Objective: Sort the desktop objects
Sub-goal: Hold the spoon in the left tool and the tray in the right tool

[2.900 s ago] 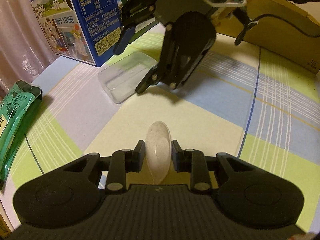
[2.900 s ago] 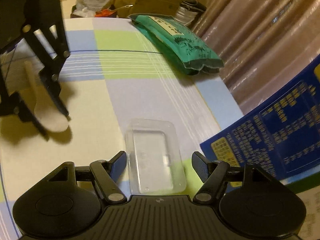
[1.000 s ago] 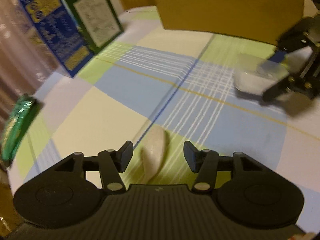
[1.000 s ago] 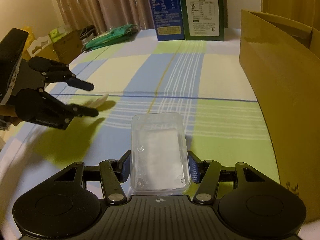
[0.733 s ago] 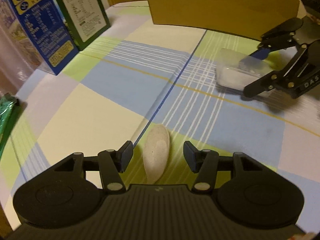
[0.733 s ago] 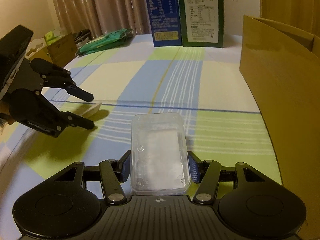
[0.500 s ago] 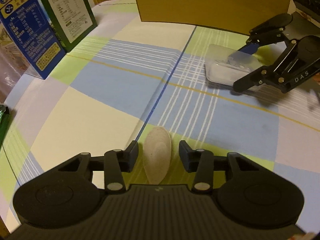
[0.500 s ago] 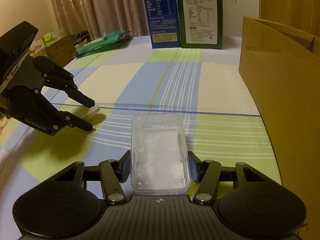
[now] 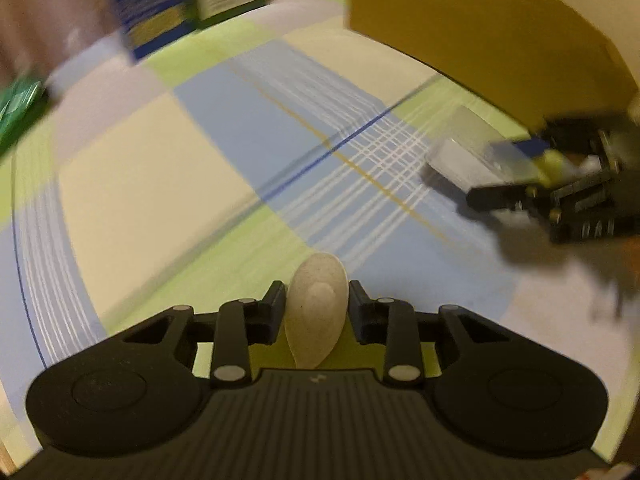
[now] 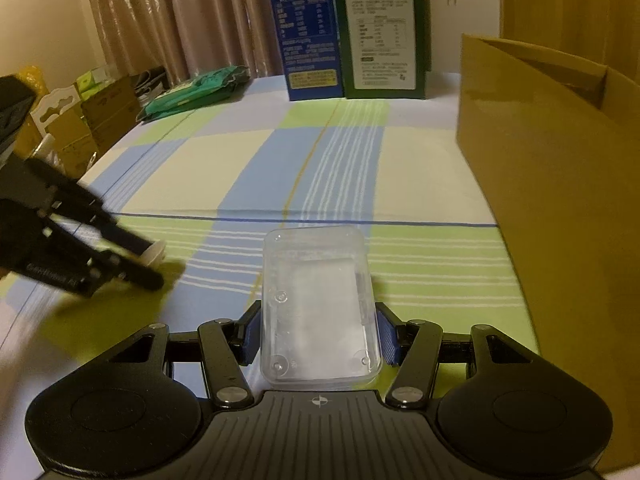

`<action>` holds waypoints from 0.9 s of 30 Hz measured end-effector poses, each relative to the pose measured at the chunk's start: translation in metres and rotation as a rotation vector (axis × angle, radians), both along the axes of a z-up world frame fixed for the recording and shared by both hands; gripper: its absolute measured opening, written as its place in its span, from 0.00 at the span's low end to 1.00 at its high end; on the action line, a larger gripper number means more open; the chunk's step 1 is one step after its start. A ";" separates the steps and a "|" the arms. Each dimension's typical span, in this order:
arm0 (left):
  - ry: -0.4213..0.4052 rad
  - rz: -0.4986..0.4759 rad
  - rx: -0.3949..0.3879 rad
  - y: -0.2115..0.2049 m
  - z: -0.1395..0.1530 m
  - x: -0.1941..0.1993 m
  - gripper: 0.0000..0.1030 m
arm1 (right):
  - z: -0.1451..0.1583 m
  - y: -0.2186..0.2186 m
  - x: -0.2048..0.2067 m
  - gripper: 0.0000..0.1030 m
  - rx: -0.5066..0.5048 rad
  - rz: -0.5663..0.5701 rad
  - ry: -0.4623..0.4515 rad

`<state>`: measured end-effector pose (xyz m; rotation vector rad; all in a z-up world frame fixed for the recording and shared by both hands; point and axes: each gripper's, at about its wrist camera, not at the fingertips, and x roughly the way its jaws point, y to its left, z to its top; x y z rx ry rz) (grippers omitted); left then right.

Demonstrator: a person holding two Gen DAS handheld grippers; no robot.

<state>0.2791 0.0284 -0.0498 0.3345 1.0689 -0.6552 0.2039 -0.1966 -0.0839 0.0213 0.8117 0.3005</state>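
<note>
While its jaws are closing, the left gripper (image 9: 316, 304) has a pale, speckled spoon (image 9: 315, 307) between its two black fingers, which sit right against the sides of the spoon's bowl. The spoon points forward, bowl outward, above a checked tablecloth (image 9: 140, 184) of cream, blue and green squares. This view is smeared by motion blur.

The right gripper (image 10: 319, 338) is clenched on a clear plastic box (image 10: 318, 304), with its blue pads pressed to the box's two long sides. The box juts straight ahead, just above the cloth. From the left wrist view, that same gripper and box appear at the right edge, blurred, in front of a brown cardboard box (image 9: 472, 24).

In the right wrist view, the cardboard box stands open at the right side of the table. At the far edge, a blue carton (image 10: 306, 32) and a green carton (image 10: 380, 36) stand upright, side by side. To their left lies a green packet (image 10: 196, 88), flat on the cloth. Brown curtains (image 10: 168, 12) hang behind. The left gripper shows at the left edge with the spoon's tip peeking out.
</note>
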 end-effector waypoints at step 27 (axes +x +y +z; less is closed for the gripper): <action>-0.136 0.204 -0.120 -0.026 -0.009 -0.120 0.37 | -0.004 -0.026 -0.060 0.61 -0.075 -0.059 0.011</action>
